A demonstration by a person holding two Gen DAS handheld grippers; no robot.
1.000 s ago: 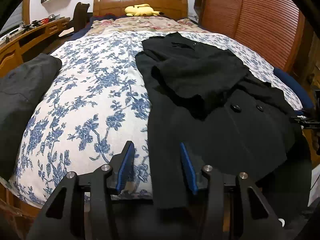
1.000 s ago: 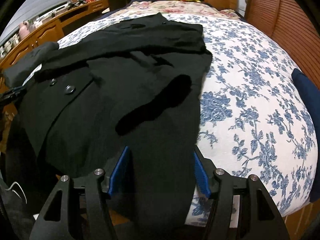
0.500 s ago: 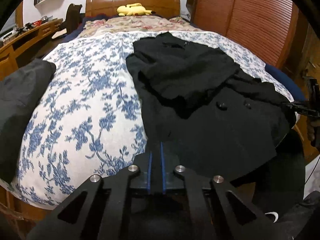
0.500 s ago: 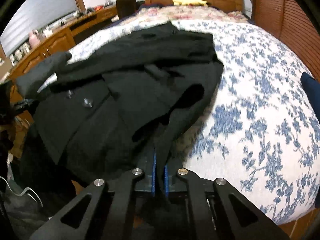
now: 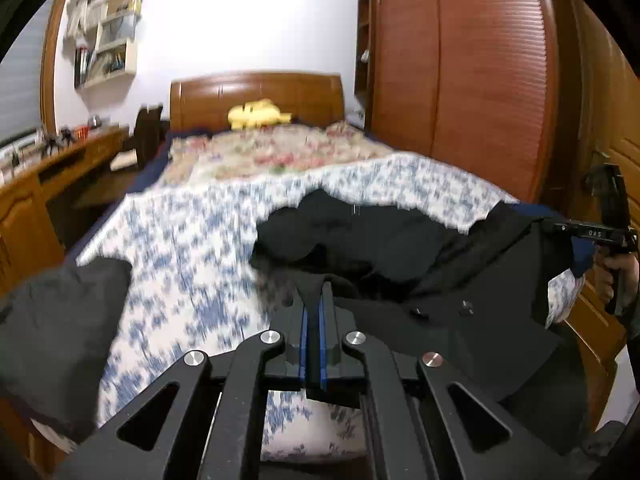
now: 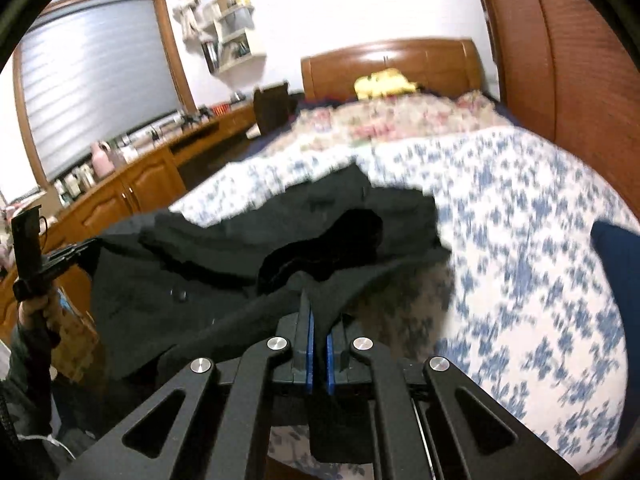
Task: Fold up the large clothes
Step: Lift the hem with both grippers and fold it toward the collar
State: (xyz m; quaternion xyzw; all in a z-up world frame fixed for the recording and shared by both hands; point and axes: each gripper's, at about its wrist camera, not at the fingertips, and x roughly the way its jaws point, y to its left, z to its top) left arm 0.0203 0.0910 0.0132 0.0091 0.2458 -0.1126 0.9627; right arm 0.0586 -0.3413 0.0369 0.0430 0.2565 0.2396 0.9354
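Observation:
A large black coat (image 5: 400, 240) with buttons lies on the bed with the blue floral cover (image 5: 192, 232). Its near hem is lifted off the bed. My left gripper (image 5: 313, 300) is shut on the coat's hem at one bottom corner. My right gripper (image 6: 318, 312) is shut on the coat (image 6: 240, 264) at the other bottom corner. The right gripper also shows at the right edge of the left wrist view (image 5: 600, 234), and the left gripper at the left edge of the right wrist view (image 6: 60, 256). The upper coat still rests on the bed.
A folded dark grey garment (image 5: 60, 328) lies at the bed's left edge. A yellow plush toy (image 5: 256, 114) sits by the wooden headboard. A wooden wardrobe (image 5: 480, 80) stands right of the bed, a wooden desk (image 6: 132, 184) left. A navy cushion (image 6: 620, 260) lies at the bed's right edge.
Both grippers were open a second ago and closed on the coat's hem. They have since lifted the hem up and towards the headboard; the coat's lower part is off the bed.

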